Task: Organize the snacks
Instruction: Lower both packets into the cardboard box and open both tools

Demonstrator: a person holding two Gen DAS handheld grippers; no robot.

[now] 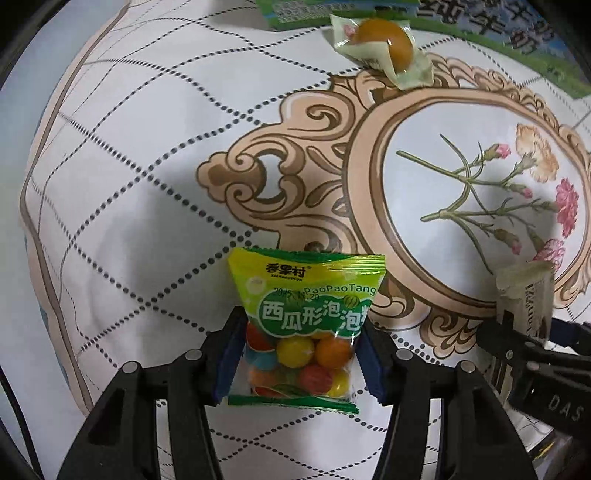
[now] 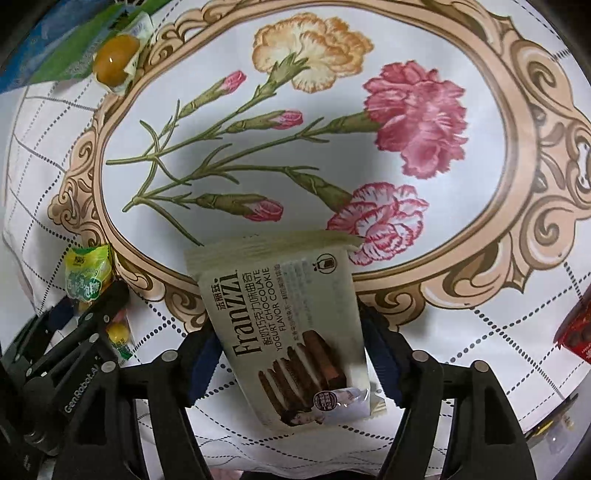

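Observation:
A green and yellow bag of coloured gumballs (image 1: 306, 295) hangs upright between the fingers of my left gripper (image 1: 301, 332), whose pads press on its two sides above the tablecloth. In the right wrist view, my right gripper (image 2: 288, 332) is shut on a pale Franzzi yogurt chocolate cookie pack (image 2: 280, 295), which is tilted a little to the left. The two grippers are close side by side. The right gripper (image 1: 517, 332) and its cookie pack (image 1: 524, 291) show at the right edge of the left wrist view. The left gripper (image 2: 99, 306) and its gumball bag (image 2: 86, 273) show at the lower left of the right wrist view.
A white quilted tablecloth (image 1: 147, 147) with a flower medallion (image 2: 295, 147) covers the table. A wrapped amber-coloured round snack (image 1: 384, 40) (image 2: 116, 59) lies at the far side beside a green and blue carton (image 1: 517, 33) (image 2: 55, 55). A red packet (image 2: 576, 332) sits at the right edge.

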